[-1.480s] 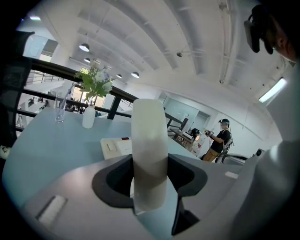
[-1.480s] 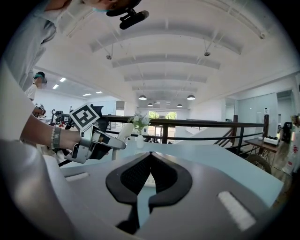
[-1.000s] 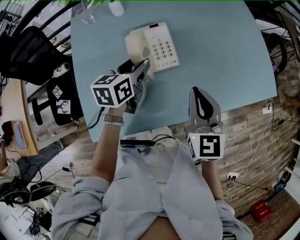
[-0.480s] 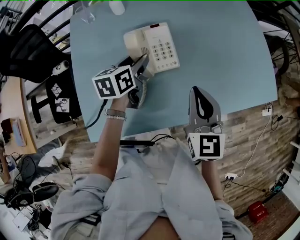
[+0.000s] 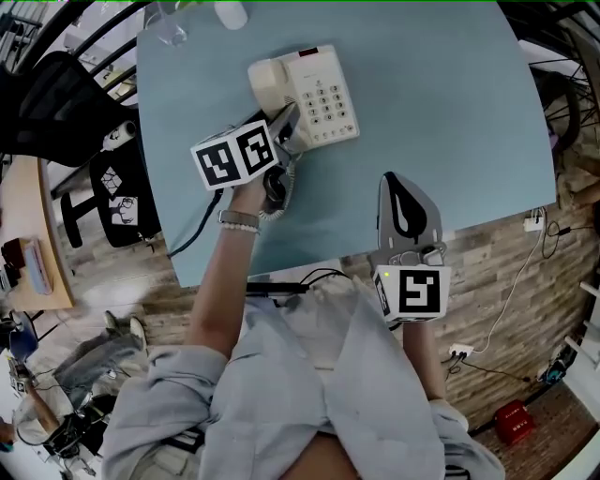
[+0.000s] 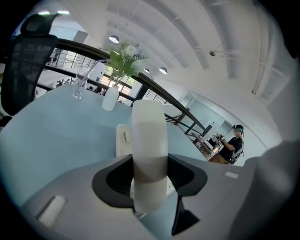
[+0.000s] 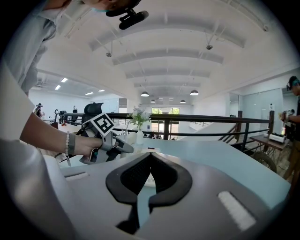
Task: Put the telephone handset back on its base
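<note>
The cream telephone base (image 5: 319, 94) with its keypad lies on the blue table (image 5: 441, 103) at the back middle. My left gripper (image 5: 289, 124) is shut on the cream handset (image 5: 270, 86), which lies along the base's left side; I cannot tell whether it rests in the cradle. In the left gripper view the handset (image 6: 149, 140) stands clamped between the jaws, with the base (image 6: 123, 140) just behind it. A coiled cord (image 5: 282, 190) hangs below that gripper. My right gripper (image 5: 395, 180) hovers shut and empty over the table's near edge, right of the phone.
A drinking glass (image 5: 172, 33) and a white vase (image 5: 232, 11) stand at the table's far edge, left of the phone. A black office chair (image 5: 56, 94) is beyond the table's left side. A dark cable (image 5: 199, 225) runs off the near left edge.
My left gripper has moved away from me toward the base, carrying the handset with it. The right gripper has stayed still.
</note>
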A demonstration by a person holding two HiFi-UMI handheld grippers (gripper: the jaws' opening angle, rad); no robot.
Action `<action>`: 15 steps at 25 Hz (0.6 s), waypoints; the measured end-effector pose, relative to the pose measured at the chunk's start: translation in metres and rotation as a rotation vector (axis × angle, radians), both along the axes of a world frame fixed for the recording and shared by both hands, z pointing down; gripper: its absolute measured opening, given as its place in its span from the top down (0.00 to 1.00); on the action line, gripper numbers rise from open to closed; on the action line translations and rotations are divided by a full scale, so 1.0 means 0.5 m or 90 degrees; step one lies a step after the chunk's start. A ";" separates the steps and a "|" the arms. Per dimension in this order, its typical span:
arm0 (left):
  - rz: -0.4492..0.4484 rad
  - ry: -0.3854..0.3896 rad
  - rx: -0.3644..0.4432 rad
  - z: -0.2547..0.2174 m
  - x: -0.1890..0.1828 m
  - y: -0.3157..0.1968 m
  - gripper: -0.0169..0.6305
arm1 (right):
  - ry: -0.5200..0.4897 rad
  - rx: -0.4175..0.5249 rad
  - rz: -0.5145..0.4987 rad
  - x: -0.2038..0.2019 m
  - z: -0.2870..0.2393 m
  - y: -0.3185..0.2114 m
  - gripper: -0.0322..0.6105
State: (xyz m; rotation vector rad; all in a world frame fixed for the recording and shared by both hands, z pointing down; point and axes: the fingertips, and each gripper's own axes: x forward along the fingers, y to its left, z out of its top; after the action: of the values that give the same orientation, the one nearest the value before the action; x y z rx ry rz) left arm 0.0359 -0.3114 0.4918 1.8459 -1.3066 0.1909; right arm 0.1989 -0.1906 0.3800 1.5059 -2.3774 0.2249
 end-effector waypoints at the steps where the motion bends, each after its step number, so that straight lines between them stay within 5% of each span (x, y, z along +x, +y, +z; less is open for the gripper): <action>1: -0.006 0.008 -0.003 0.002 0.001 -0.004 0.65 | 0.000 0.000 0.000 0.000 0.001 -0.002 0.94; 15: -0.014 -0.021 -0.059 0.035 -0.002 -0.037 0.65 | -0.002 -0.006 0.004 0.005 0.012 -0.005 0.94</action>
State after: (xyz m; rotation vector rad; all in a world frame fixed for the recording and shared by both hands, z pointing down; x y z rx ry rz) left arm 0.0351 -0.3298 0.5092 1.7568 -1.3172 0.2666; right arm 0.2014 -0.1933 0.3858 1.5108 -2.3708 0.2390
